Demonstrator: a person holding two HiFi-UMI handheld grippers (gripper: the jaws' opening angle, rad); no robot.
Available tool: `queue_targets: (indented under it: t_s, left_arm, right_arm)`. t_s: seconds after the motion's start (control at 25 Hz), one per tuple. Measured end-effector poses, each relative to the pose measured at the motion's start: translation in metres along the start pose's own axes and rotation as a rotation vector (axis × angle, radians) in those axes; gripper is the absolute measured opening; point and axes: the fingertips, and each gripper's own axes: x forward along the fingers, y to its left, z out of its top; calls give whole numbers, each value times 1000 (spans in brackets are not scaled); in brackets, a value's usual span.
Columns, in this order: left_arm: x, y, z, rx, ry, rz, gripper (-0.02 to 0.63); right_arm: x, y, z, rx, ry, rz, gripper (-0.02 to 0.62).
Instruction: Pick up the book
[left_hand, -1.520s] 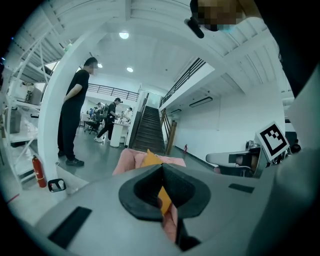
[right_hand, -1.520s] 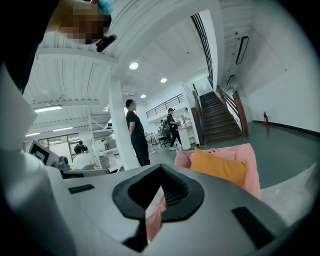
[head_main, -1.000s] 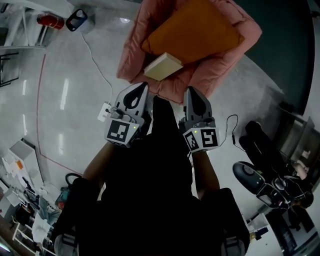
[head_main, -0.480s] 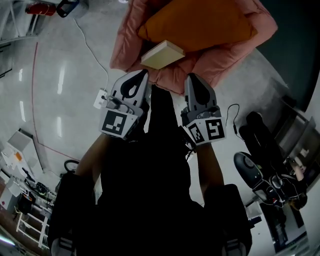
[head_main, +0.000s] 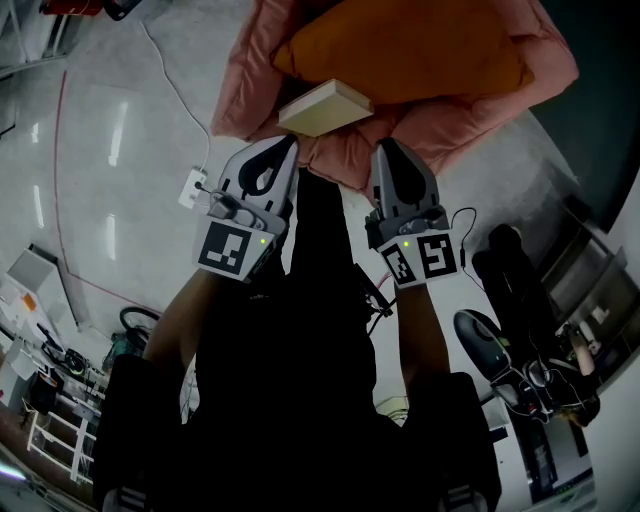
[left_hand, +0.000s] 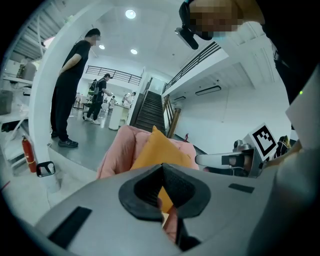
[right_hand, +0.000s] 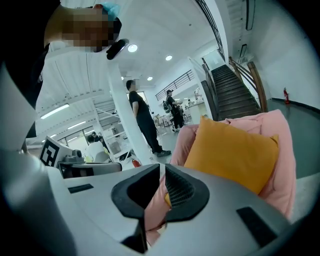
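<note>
- Two hand-held grippers point side by side at a pink armchair (head_main: 450, 125) on the far side of a glossy grey floor (head_main: 120, 120).
- Left gripper (head_main: 288, 145): the jaws stand together, tips meeting, and nothing is clamped between them. Only the orange cushion (head_main: 400, 50) and the pink upholstery show through the gap behind the tips.
- Right gripper (head_main: 385, 150): the jaws are closed to a narrow slit and hold nothing. Pink upholstery shows through the slit.
- Book (head_main: 325, 107): cream-coloured, lying on the near part of the armchair seat, against the near left corner of the orange cushion. It sits just beyond the tips of the left gripper and to the left of the right gripper's line. Neither gripper grips it.
- Orange cushion: it leans against the armchair back and fills most of the seat behind the book.
- Marker cubes: one sits on the near end of each gripper, the left cube (head_main: 228, 248) and the right cube (head_main: 425, 258), each just ahead of a dark-sleeved forearm.
- Floor items: a white socket block (head_main: 192, 187) lies left of the left gripper, with a white cable (head_main: 175, 85) running away to the far left.
- Background in the gripper views: a dark staircase (left_hand: 150, 110) rises behind the armchair, and a person in black (left_hand: 70, 85) stands on the floor to its left, well apart from it.
</note>
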Motion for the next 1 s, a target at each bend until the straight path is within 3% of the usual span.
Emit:
queue_targets:
  t_s: [0.24, 0.52, 0.6, 0.76, 1.0]
  left_arm:
    - [20, 17, -12, -27, 16, 22, 8]
    - [38, 28, -29, -52, 34, 31, 8]
    - [43, 32, -32, -68, 4, 33, 8]
    - [53, 36, -59, -81, 70, 36, 8]
    - [73, 34, -76, -89, 75, 25, 8]
  right_arm:
    - [22, -13, -21, -13, 66, 46, 71]
    - [41, -34, -55, -42, 136, 78, 86]
    - [49, -39, -68, -50, 161, 90, 94]
    - [64, -51, -93, -59, 208, 105, 111]
    - [75, -73, -121, -73, 267, 117, 142]
